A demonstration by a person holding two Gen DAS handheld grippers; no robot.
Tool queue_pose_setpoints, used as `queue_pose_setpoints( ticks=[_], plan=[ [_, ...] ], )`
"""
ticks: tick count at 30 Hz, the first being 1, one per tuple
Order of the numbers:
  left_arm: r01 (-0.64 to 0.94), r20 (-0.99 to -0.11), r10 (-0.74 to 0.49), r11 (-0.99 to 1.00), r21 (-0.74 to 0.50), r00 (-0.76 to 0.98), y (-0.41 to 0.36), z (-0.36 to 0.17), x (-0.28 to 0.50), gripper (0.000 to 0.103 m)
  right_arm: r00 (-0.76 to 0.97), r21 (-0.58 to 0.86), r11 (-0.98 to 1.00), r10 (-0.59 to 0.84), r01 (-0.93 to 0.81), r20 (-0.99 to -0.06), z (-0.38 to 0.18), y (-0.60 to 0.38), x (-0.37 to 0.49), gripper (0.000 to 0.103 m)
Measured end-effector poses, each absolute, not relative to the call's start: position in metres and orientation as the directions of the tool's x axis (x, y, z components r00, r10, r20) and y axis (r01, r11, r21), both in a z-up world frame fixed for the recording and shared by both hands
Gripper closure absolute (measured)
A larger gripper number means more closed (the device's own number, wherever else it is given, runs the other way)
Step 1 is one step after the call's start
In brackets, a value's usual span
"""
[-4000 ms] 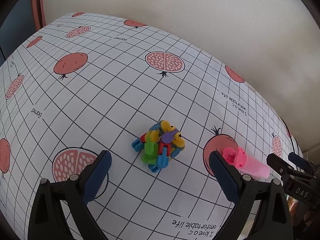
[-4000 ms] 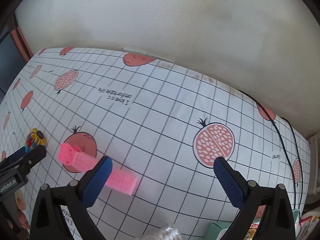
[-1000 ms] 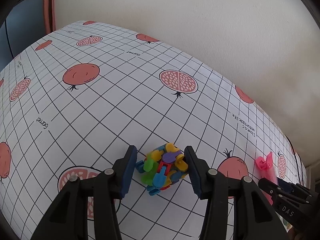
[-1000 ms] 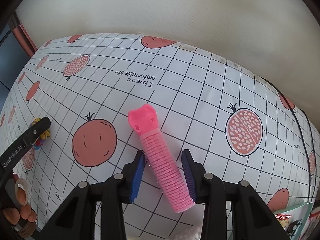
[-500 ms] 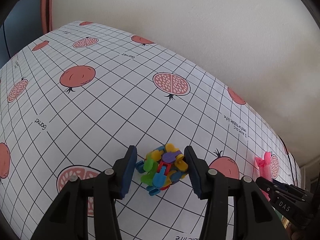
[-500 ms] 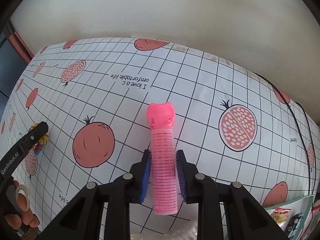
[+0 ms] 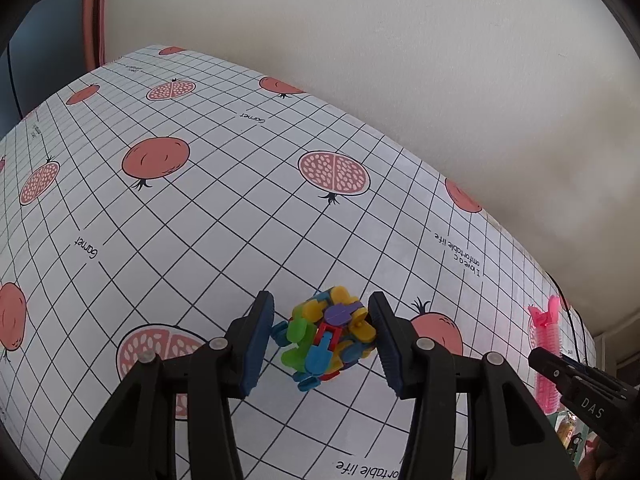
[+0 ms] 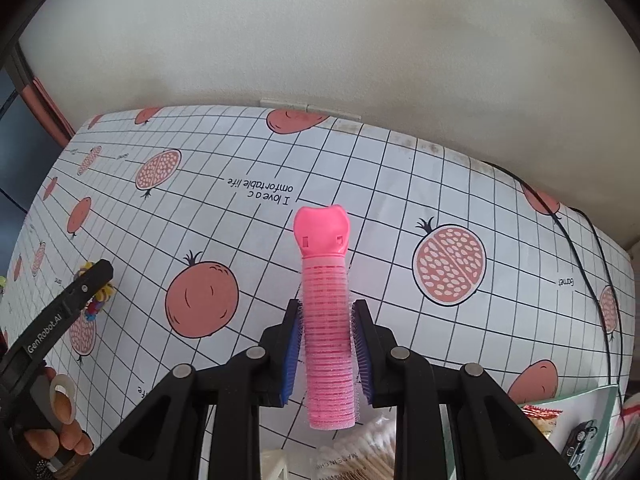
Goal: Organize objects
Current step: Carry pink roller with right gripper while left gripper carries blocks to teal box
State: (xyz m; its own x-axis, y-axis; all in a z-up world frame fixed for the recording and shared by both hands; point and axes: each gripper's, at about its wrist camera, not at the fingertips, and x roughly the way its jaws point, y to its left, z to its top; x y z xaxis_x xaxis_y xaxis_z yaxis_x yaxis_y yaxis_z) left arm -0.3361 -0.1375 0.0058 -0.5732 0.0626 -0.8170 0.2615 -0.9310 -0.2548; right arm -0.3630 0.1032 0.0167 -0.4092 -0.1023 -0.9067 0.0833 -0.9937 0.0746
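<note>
Before you lies the counter (image 7: 240, 216), covered with a white grid-lined cloth printed with red pomegranates and small black lettering. It butts against a plain cream plaster wall (image 8: 320, 40). You can see a thin black cable (image 8: 576, 240) trailing across its far right corner in even daylight.

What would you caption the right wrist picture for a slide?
Right claw clamps a pink ridged plastic hair roller above a pomegranate-print grid tablecloth.
</note>
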Motion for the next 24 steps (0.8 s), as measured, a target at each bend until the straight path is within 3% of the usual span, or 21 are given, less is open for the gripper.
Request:
queue_pose_setpoints(
  ticks=[12,24],
  plan=[
    [0.153,-0.782,0.126,-0.950,-0.272,-0.611,-0.081,0.045,-0.321,0.053,-0.525,0.152,-0.988,-0.128,-0.002,-0.841,0.075,0.166,-0.314,0.077],
    [-0.009,-0.739,0.202,-0.967,-0.256,-0.642,0.004,0.085,-0.297,0.053,-0.616,0.287,-0.944,-0.131,-0.161,-0.777,0.086,0.262,-0.242,0.076]
  ],
)
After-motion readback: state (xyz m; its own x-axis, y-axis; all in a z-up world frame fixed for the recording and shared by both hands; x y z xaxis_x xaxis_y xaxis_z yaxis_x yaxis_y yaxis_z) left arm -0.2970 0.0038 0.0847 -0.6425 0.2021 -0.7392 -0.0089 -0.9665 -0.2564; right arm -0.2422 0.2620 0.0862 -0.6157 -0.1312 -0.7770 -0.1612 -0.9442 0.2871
